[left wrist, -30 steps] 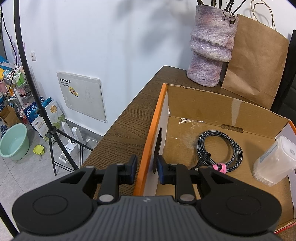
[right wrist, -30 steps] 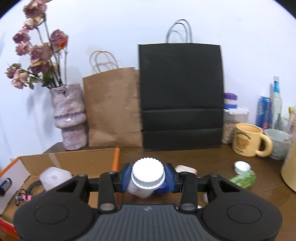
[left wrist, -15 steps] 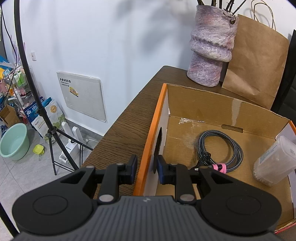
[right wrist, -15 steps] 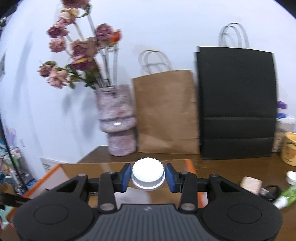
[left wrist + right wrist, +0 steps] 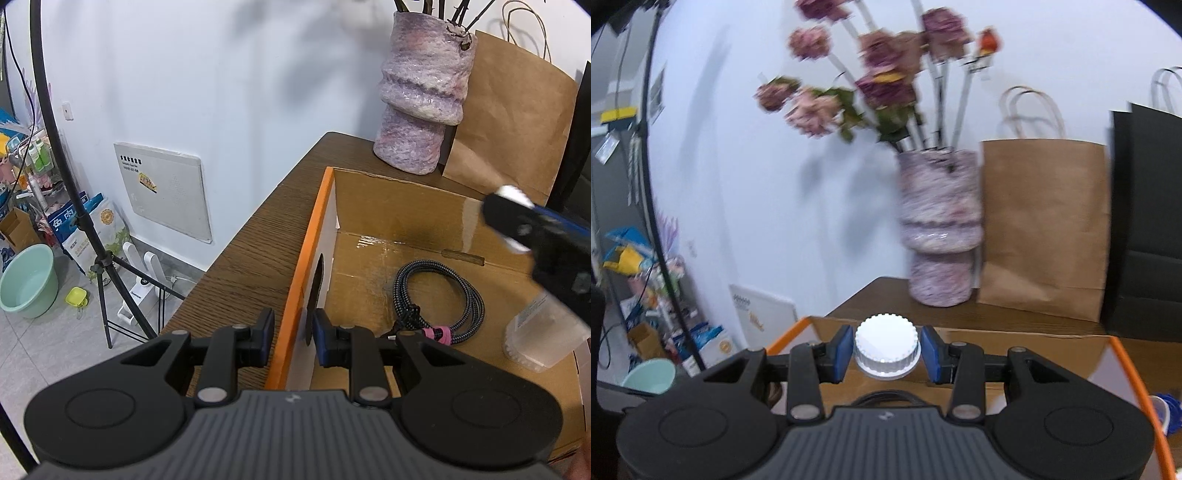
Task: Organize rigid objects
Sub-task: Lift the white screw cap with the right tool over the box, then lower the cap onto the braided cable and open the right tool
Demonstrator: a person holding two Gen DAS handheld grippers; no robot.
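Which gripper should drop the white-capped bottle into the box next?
Right. The right gripper already grips the white-capped bottle above the cardboard box; the left gripper is clamped on the box's wall.

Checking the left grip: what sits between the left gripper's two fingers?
The box wall, its orange-edged side, is pinched by the left gripper, seen in the left wrist view.

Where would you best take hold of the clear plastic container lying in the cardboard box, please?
Probably across the middle of the clear plastic container, coming from above. It lies on its side against the right of the cardboard box, so its long flat flanks face the tongs; the braided cable leaves room.
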